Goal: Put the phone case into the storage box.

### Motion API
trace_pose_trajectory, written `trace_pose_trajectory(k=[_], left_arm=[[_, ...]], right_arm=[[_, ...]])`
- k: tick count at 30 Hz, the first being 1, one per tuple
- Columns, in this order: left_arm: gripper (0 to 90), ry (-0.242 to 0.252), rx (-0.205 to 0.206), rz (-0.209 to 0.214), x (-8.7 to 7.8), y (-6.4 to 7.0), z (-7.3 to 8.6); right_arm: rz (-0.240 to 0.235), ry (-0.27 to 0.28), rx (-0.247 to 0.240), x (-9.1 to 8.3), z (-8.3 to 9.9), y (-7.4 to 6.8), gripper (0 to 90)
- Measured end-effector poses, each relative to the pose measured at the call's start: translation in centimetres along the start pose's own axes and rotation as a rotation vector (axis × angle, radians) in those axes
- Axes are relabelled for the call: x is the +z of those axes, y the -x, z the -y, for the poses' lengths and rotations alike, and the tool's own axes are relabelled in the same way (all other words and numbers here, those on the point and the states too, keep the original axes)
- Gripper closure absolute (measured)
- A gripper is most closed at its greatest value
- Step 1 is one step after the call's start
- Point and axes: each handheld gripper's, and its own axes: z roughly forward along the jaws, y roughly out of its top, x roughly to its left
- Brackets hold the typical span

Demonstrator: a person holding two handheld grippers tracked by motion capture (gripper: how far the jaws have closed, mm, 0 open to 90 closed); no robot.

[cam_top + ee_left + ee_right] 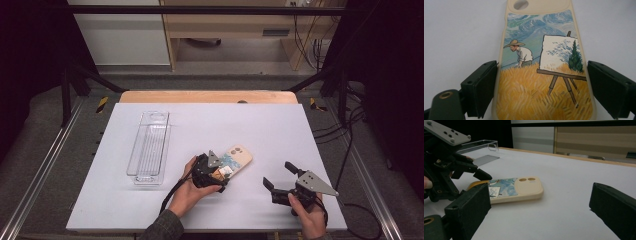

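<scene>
Phone case [236, 159]: was laid flat on the white counter [280, 130], painted back up, with a hatted figure, a wheat field and an easel seen on it in the left gripper view [541, 75]; the camera holes were turned away from the person.
Left claw [223, 172]: was placed over the near end of the phone case, its jaws held apart, one on each long edge; whether the pads touched the edges could not be told.
Right claw [280, 176]: was held just above the counter, to the right of the phone case and apart from it, jaws spread wide with nothing between them.
Clear tray [149, 145]: was set well to the left of the phone case, lengthwise.
</scene>
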Motion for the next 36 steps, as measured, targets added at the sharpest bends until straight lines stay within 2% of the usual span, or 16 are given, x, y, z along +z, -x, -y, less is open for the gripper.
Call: trace_pose_trajectory(k=[9, 13, 15, 18, 21, 26, 27, 31, 34, 36], left_arm=[[11.7, 0.118, 0.019, -0.038, -2.2, 0.2, -0.2], [11.7, 0.182, 0.007, -0.05, -3.3, 0.2, 0.0], [11.6, 0.208, 0.021, -0.067, -3.9, 0.2, 0.0], [11.6, 0.255, 0.019, -0.078, -4.7, 0.1, 0.2], [11.7, 0.287, 0.033, -0.091, -5.4, 0.1, 0.5], [11.6, 0.361, 0.004, -0.087, -6.6, -0.2, 0.9], [11.6, 0.37, 0.005, -0.086, -6.8, -0.2, 1.0], [11.6, 0.381, 0.032, -0.098, -7.3, 0.0, 0.9], [11.6, 0.399, 0.015, -0.096, -7.6, -0.2, 1.0], [11.6, 0.413, 0.001, -0.092, -7.7, -0.2, 1.1]], right_arm=[[0.015, 0.013, 0.022, -0.1, -0.6, 0.1, 3.7], [0.026, 0.012, 0.083, -0.1, -1.3, 0.3, 3.8], [0.029, 0.009, 0.099, -0.1, -1.7, 0.2, 3.8], [0.021, 0.009, 0.112, 0.2, -2.3, -0.3, 3.4], [-0.013, -0.008, 0.129, 1.0, -3.0, -1.1, 3.7], [-0.042, -0.03, 0.14, 1.9, -3.8, -2.1, 4.4], [-0.054, -0.037, 0.16, 2.3, -4.4, -2.5, 4.7], [-0.076, -0.037, 0.176, 2.9, -5.4, -3.2, 5.0], [-0.08, -0.06, 0.174, 3.4, -6.2, -3.8, 5.0], [-0.061, -0.093, 0.171, 3.8, -6.6, -4.2, 5.2]])
